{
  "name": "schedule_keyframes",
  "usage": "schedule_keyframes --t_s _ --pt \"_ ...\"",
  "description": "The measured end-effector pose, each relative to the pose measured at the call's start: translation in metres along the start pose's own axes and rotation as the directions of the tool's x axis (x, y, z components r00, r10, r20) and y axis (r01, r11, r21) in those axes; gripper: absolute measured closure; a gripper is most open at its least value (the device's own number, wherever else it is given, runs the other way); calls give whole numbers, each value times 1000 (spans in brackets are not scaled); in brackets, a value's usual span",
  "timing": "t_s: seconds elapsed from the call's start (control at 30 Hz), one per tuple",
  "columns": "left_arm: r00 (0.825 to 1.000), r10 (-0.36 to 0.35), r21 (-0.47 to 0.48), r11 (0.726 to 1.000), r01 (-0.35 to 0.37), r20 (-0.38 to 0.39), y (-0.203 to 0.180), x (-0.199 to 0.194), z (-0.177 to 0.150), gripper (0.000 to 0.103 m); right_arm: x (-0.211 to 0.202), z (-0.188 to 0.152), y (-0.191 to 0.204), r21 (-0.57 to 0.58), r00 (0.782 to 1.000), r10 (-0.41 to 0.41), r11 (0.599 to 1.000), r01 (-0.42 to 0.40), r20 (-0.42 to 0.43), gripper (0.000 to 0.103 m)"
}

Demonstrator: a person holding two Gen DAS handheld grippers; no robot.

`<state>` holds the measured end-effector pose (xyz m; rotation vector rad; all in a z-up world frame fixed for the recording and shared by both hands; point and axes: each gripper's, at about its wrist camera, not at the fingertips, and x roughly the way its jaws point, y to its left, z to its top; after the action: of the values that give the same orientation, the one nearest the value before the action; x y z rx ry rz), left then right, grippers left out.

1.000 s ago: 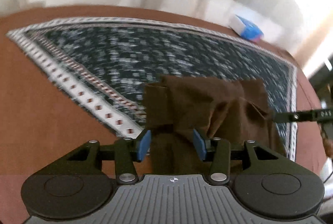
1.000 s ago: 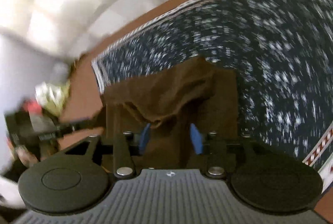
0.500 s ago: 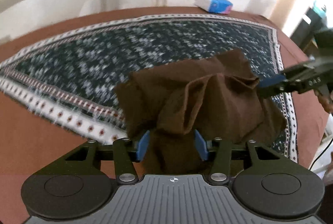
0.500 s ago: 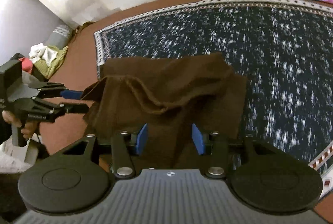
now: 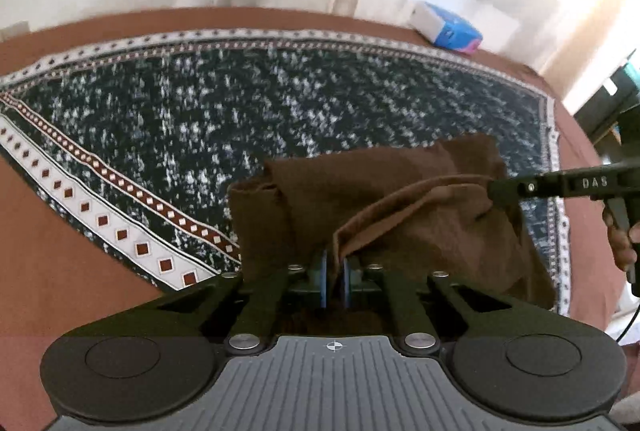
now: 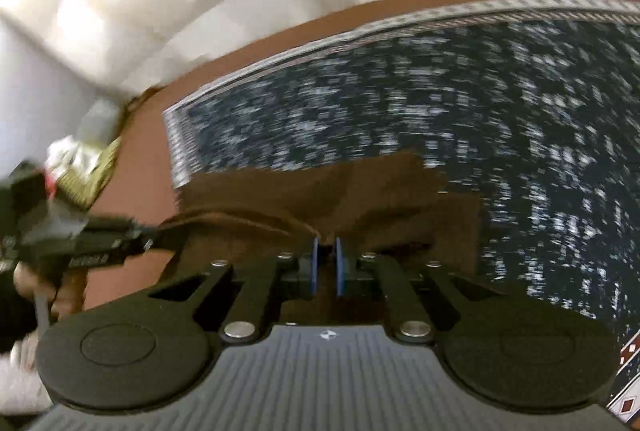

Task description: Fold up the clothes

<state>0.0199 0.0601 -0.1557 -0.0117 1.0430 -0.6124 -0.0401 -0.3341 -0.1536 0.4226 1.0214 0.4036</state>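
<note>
Two hand-held grippers each pinched the brown cloth [image 5: 400,215]: the left hand-held gripper [image 5: 335,281] and the right hand-held gripper [image 6: 325,271] were both clenched on an edge, with the cloth bunched over the near part of the patterned rug [image 5: 224,111], toward its right edge in the left view. The likely trouble was a thin bite slipping free, or uneven pulling dragging the fold crooked, since the fabric sagged in loose creases between the grips. How many layers each pinch held was hidden behind the fingers, and blur smeared the right view.
</note>
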Motion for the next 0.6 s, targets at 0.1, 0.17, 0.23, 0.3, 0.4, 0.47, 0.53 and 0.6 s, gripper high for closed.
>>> schedule_keyframes --t_s 0.1,0.17,0.23,0.3,0.4,0.47,0.53,0.6 --pt "1000 20 -12 1000 -20 -6 1 9 -3 75 9 -1 -8 33 1000 -23 999 24 -13 93" --pt "1000 27 -24 999 -27 0 3 12 -6 65 14 -3 -9 25 999 -36 999 36 -24 93" --pt "1000 24 -46 999 -23 7 7 15 -8 58 18 -4 -13 49 999 -37 998 39 -23 94" --pt "1000 22 -66 998 -21 10 12 11 -7 57 21 -5 -19 88 999 -31 996 32 -18 96" --pt "997 73 -85 994 -71 29 19 -10 -8 44 10 -3 -23 128 999 -31 991 29 15 94" --pt "990 123 -96 989 -117 66 23 -34 -11 47 -11 -2 -19 129 996 -54 991 44 71 89" --pt "990 96 -99 991 -86 100 19 -51 -9 48 -31 -2 -12 112 991 -49 993 35 124 89" --pt "992 35 -56 998 -29 125 5 -56 -1 48 -43 -2 5 50 989 -14 999 7 148 89"
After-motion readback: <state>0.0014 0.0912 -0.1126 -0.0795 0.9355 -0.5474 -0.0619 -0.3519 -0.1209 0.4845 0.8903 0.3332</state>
